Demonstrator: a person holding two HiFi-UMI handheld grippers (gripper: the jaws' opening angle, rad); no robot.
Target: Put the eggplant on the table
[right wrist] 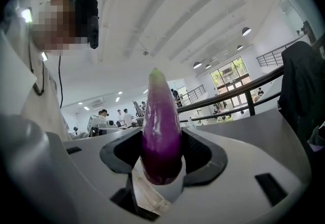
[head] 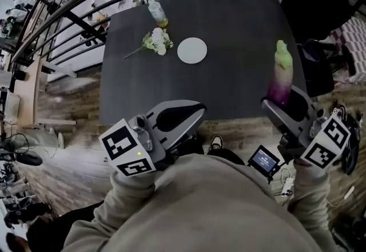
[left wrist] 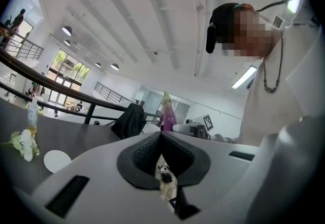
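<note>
Jaws of the right hand-held gripper [right wrist: 161,162] pinch the eggplant [right wrist: 161,116] at its purple base, upright above the table's [head: 229,91] near right corner. It looks light, glossy and slippery, and may pivot, so a mid-body hold seems safer. The left hand-held gripper [left wrist: 161,139] is pressed together, empty.

There are one dark grey square table [head: 229,28], one long purple eggplant [head: 281,76], one round white plate [head: 192,50], one clear plastic bottle [head: 158,14], one bunch of white flowers [head: 156,41], and two pale grey two-jaw grippers, the left gripper [head: 197,111] and the right gripper [head: 281,102].
</note>
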